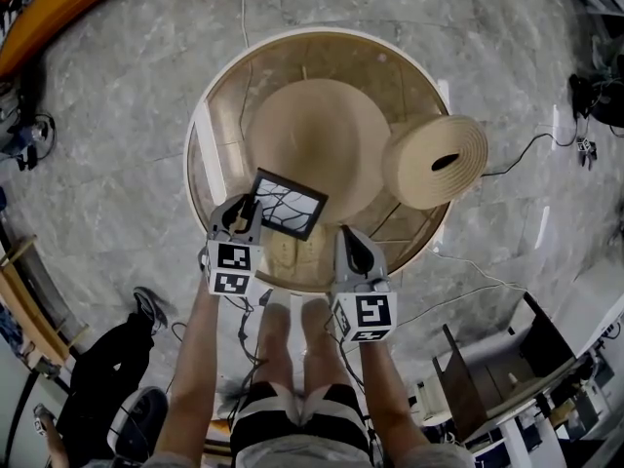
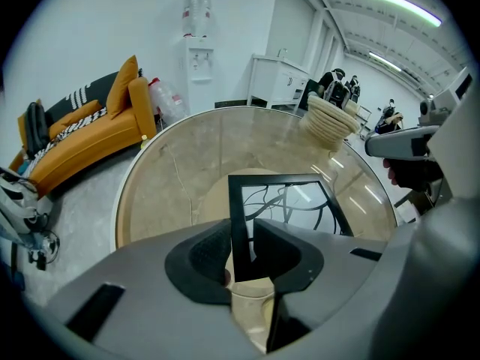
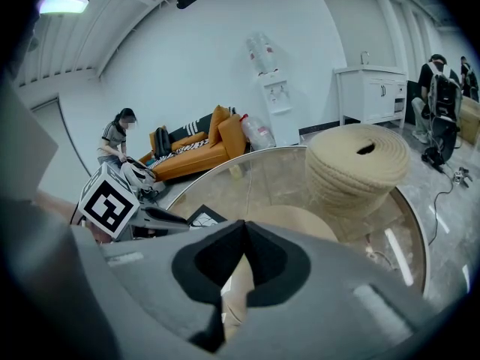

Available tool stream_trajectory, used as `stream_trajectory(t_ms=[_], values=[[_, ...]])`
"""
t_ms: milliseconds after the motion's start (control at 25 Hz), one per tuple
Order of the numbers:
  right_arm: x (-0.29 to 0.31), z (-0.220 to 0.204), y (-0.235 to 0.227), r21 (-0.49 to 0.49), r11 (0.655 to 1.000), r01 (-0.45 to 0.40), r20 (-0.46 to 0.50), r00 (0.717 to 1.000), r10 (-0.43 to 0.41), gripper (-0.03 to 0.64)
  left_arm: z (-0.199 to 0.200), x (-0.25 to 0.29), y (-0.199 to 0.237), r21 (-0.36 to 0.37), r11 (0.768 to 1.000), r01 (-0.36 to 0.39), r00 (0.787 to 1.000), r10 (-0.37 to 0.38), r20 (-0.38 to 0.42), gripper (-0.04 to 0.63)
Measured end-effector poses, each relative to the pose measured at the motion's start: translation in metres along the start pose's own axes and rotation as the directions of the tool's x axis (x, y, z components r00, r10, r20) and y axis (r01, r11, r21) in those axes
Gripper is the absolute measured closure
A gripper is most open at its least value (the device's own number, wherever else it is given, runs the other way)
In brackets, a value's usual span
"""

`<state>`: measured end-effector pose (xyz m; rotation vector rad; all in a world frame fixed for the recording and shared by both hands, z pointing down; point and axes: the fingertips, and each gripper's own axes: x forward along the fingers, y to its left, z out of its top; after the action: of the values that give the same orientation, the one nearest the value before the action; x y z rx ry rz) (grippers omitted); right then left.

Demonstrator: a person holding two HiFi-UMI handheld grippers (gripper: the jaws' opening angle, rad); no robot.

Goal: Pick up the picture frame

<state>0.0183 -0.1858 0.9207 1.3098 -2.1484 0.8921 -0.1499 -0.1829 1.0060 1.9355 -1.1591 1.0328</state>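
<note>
- Closing on the frame is the step in hand: the left gripper point(image 2: 244, 229) has its jaws wide apart around the frame's point(image 2: 289, 201) left bar. A sliver of gap shows at the right pad, so I judge the bar bracketed, not clamped.
- Next move, as I judge it: bring the jaws in until both pads press the bar, then lift straight up, keeping the frame level so it does not swing from its one gripped edge.
- The right gripper point(image 3: 240, 227) has its jaws together with nothing between them. It hangs over the near rim of the table point(image 1: 222, 91), just beside the frame point(image 1: 290, 204), and could steady the free side.
- The frame sits over the near part of the glass table, between the left gripper point(image 1: 244, 213) and the right gripper point(image 1: 353, 245).
- Hard to make out: the frame's near corner is hidden behind the left jaws. Whether the frame lies flat on the glass or is tipped up I cannot tell.
- The clear top shows the base point(image 1: 317, 135) beneath, which muddles how high the frame sits.
- Farther right, a coil point(image 1: 436, 161) stands on the table, well apart from the frame and no obstacle to the lift.
</note>
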Motion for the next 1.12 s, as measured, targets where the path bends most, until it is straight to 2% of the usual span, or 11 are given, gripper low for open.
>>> stream_trajectory(t_ms=[120, 480, 920, 1120], values=[[-0.001, -0.002, 0.0, 0.005, 1.0, -0.001, -0.001, 1.0, 0.001, 0.617, 0.0, 0.0, 0.003, -0.014, 1.0, -0.004, 1.0, 0.004, -0.001, 0.517], [-0.006, 0.0, -0.004, 0.011, 1.0, 0.016, 0.01, 1.0, -0.016, 0.617, 0.0, 0.001, 0.004, -0.054, 0.999, -0.003, 1.0, 0.003, -0.004, 0.52], [-0.034, 0.021, -0.002, 0.002, 0.999, 0.034, 0.047, 0.998, -0.034, 0.617, 0.026, -0.035, 0.004, -0.075, 0.996, -0.056, 0.996, 0.061, 0.069, 0.52], [-0.051, 0.049, 0.012, -0.008, 0.999, 0.043, 0.074, 0.996, -0.042, 0.617, 0.054, -0.07, 0.008, -0.075, 0.996, -0.054, 0.991, 0.063, 0.117, 0.52]])
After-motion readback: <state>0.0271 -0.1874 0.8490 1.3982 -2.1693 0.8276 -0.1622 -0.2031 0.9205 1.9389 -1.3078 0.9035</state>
